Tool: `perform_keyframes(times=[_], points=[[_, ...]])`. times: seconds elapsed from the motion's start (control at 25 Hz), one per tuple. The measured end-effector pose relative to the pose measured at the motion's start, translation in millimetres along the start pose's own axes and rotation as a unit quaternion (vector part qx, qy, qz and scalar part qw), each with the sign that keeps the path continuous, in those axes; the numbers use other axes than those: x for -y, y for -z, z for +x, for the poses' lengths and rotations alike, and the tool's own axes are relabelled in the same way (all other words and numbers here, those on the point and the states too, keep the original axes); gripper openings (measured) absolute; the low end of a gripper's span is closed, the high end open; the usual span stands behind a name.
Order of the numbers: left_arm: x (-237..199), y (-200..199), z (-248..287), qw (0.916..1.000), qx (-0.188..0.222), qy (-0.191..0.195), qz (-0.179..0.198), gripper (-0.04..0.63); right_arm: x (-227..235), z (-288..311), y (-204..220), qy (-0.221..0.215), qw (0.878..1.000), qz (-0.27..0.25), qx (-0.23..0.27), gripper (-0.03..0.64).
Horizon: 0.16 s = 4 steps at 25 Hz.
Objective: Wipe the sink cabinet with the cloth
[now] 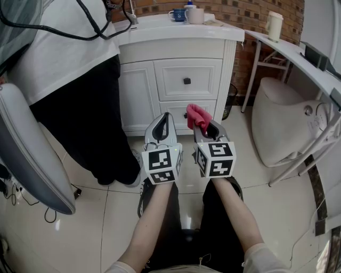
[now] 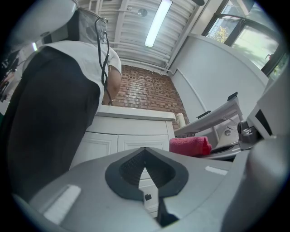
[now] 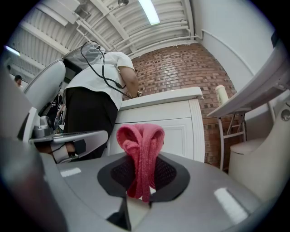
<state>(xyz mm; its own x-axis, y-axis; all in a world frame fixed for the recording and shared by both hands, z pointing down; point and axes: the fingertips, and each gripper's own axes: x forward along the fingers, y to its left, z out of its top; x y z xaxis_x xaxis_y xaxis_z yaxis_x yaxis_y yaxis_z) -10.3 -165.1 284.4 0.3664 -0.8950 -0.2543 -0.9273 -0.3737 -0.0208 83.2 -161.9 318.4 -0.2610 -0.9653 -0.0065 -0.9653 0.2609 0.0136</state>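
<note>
The white sink cabinet (image 1: 176, 74) stands ahead, with drawers and a door, also in the left gripper view (image 2: 122, 136) and the right gripper view (image 3: 172, 122). My right gripper (image 1: 205, 128) is shut on a folded pink cloth (image 1: 197, 115), which sticks up from between its jaws (image 3: 141, 154). The cloth (image 2: 190, 146) shows at the right of the left gripper view. My left gripper (image 1: 163, 125) is held beside it, shut with nothing in it (image 2: 145, 156). Both are held short of the cabinet front, above the floor.
A person in a white shirt and black trousers (image 1: 80, 90) stands at the cabinet's left. A grey chair back (image 1: 32, 154) is at far left. Cups (image 1: 186, 14) sit on the counter. A white toilet (image 1: 287, 122) and a shelf frame (image 1: 298, 53) are at right.
</note>
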Motion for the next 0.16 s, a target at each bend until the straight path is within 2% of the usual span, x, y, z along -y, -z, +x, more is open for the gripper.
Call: perform_keyframes(times=[0.16], points=[[-2.7,1.8,-0.3,1.0000,0.000,-0.005,0.007,0.015,1.9,-1.1,-0.7,0.003,1.000,0.003,0.003,0.067]])
